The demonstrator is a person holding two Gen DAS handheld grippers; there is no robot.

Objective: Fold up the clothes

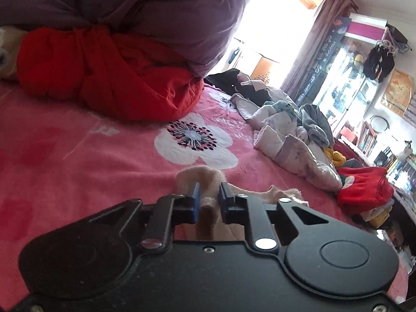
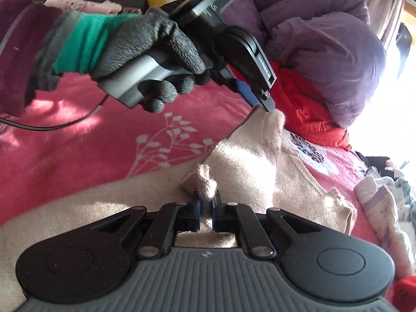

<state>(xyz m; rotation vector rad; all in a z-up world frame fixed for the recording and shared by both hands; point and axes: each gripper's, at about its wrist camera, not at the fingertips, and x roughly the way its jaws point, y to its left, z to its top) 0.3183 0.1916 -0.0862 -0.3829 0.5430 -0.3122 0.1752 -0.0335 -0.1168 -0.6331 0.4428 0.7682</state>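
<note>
A fuzzy beige sweater point(image 2: 241, 166) lies on the pink flowered bedspread point(image 2: 109, 140). In the right wrist view my right gripper point(image 2: 206, 199) is shut on a bunched fold of it. Farther off, a gloved hand point(image 2: 145, 44) holds my left gripper point(image 2: 261, 105), whose tips pinch another edge of the sweater and lift it into a peak. The left wrist view shows the left gripper point(image 1: 209, 191) shut on the beige sweater point(image 1: 205, 179), with the rest of the cloth hidden under the gripper body.
A purple padded coat point(image 1: 161, 7) lies over a red garment point(image 1: 111, 78) at the far side of the bed. A heap of pale clothes point(image 1: 288, 135) and a red item point(image 1: 364, 184) lie to the right. Shelves point(image 1: 369, 130) and a bright window point(image 1: 275, 31) stand beyond.
</note>
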